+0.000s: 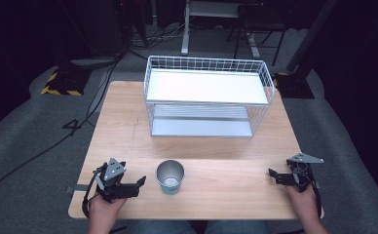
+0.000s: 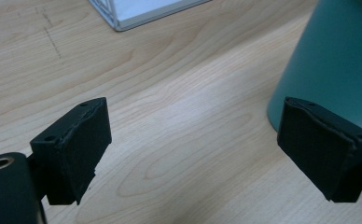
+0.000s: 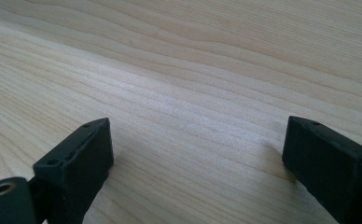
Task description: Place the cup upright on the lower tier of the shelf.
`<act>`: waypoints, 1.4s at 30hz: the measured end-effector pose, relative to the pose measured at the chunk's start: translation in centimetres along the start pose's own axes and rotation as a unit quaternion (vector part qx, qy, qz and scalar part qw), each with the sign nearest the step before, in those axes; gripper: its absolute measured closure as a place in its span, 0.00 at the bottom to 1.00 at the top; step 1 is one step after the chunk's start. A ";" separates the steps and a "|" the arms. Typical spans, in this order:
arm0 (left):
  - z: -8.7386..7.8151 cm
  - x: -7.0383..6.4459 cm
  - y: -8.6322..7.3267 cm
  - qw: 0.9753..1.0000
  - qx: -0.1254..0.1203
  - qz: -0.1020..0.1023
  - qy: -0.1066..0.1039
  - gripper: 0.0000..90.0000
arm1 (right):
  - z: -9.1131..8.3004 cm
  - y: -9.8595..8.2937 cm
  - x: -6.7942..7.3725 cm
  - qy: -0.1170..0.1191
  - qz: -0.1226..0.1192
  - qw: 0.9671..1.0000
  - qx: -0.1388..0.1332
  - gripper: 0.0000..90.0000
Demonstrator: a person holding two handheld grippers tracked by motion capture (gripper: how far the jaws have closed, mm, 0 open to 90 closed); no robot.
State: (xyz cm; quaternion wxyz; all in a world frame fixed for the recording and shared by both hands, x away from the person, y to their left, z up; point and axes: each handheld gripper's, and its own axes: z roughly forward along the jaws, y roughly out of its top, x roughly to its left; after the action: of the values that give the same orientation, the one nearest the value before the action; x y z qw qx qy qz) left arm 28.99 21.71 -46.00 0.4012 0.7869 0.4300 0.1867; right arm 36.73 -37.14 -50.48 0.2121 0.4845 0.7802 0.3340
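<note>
A teal cup [image 1: 170, 178] with a shiny metal inside stands upright near the front edge of the wooden table [image 1: 123, 126]. My left gripper [image 1: 139, 183] rests on the table just left of the cup, its jaws pointing at it. In the left gripper view that gripper [image 2: 195, 116] is open, and the cup [image 2: 337, 60] stands just beyond the right jaw, outside the gap. My right gripper [image 1: 273, 174] lies near the table's front right corner, pointing left. In the right gripper view it [image 3: 198, 128] is open over bare wood.
A white wire rack [image 1: 207, 97] with two flat shelves stands at the back middle of the table; its lower corner [image 2: 137, 11] appears in the left gripper view. Grey floor, cables and dark stands surround the table.
</note>
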 end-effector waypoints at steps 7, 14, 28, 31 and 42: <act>-0.8 -1.7 -0.7 1.000 -0.002 0.002 -0.008 0.12 | 0.0 0.0 0.0 0.000 0.000 1.000 0.000 0.10; -1.6 -3.2 -0.9 1.000 -0.015 0.012 -0.019 0.12 | 0.0 0.0 0.0 0.000 0.000 1.000 0.000 0.10; -0.8 -6.3 -0.3 0.997 -0.035 0.027 -0.066 0.12 | 0.0 0.0 0.0 0.000 0.000 1.000 0.000 0.10; -0.2 -6.7 -0.3 0.996 -0.042 0.021 -0.071 0.15 | 0.0 0.0 0.0 0.000 0.000 1.000 0.000 0.10; 1.9 -6.8 -0.6 0.996 -0.042 0.007 -0.076 0.16 | 0.0 0.0 0.0 0.001 -0.001 1.000 0.001 0.10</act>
State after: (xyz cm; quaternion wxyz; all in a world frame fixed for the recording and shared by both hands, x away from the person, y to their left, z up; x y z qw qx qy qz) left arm 26.02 15.36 -47.27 0.4638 0.7845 0.3845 0.1471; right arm 36.73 -37.15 -50.47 0.2113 0.4838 0.7809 0.3338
